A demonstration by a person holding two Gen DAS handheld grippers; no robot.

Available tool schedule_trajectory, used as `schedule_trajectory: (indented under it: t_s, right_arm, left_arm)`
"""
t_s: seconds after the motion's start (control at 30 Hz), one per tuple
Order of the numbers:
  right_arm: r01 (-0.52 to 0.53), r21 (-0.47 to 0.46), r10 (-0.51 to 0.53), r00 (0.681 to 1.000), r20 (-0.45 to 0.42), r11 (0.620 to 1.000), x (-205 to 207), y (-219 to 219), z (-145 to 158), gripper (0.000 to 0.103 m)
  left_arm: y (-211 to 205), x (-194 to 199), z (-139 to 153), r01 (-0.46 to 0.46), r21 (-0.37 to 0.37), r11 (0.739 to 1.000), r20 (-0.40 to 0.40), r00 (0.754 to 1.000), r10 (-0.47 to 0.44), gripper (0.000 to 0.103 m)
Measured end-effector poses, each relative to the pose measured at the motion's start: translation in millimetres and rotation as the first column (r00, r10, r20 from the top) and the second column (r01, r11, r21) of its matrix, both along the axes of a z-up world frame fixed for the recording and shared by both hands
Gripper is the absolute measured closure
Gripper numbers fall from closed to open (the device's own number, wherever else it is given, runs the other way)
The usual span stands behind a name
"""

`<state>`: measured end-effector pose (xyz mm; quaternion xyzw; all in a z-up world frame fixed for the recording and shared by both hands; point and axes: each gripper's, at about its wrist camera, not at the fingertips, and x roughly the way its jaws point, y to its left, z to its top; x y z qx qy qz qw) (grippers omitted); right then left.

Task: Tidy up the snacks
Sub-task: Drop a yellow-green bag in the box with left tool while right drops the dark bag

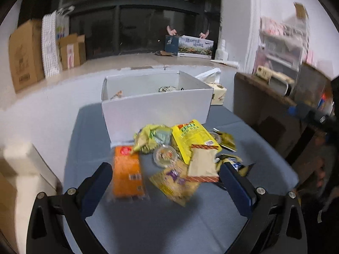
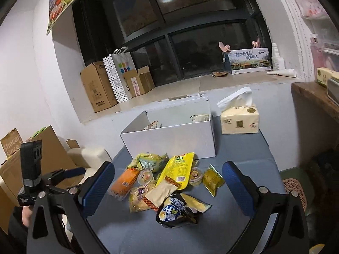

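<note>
- Left wrist view: the left claw [image 1: 166,174] is wide open and holds nothing. It hangs above the near edge of a heap of snacks on the grey-blue desk [image 1: 148,222].
- A flat orange snack pack [image 1: 127,172] lies just beside its left finger. A tan pack with striped red ends [image 1: 203,163] lies close to its right finger.
- Right wrist view: the right claw [image 2: 168,175] is wide open too, with nothing in it. A shiny black and blue snack bag [image 2: 175,211] lies nearest, between its fingers.
- A long yellow snack bag [image 2: 179,170] lies mid-heap, in front of the open white cardboard box [image 2: 173,137].
</note>
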<state>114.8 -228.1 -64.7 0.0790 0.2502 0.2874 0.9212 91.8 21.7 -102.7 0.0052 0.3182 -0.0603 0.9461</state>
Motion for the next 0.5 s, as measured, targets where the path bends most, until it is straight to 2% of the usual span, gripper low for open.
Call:
schedule_trajectory:
  t_s: [0.13,0.23,0.33,0.5]
  right_arm:
    - [0.001,0.01,-0.001,1.0,0.003,1.0,2.9,-0.5,0.6,0.0]
    - [0.003,-0.01,-0.003,1.0,-0.002,1.0,2.5,2.5,-2.3,0.0]
    - [0.0,-0.016,0.0,1.0,0.005,1.0,0.4,3.7,-3.4,0.0]
    - [-0.001,-0.017,0.001,1.0,-0.003,1.0,2.0,1.7,-5.8,0.0]
  left_arm:
    - [-9.4,33.0,-7.7,0.015,0.134,0.991,0.001,1.0,-0.015,0.0]
    - [-21.0,70.8,-19.0,0.048,0.267,0.962,-0.03,0.999,-0.042,0.0]
    - [-28.1,104.6,-32.9,0.084,0.351,0.933,-0.066,0.996,-0.065,0.0]
    - [-25.8,150.4,-60.0,0.126,0.341,0.932,-0.186,0.98,-0.064,0.0]
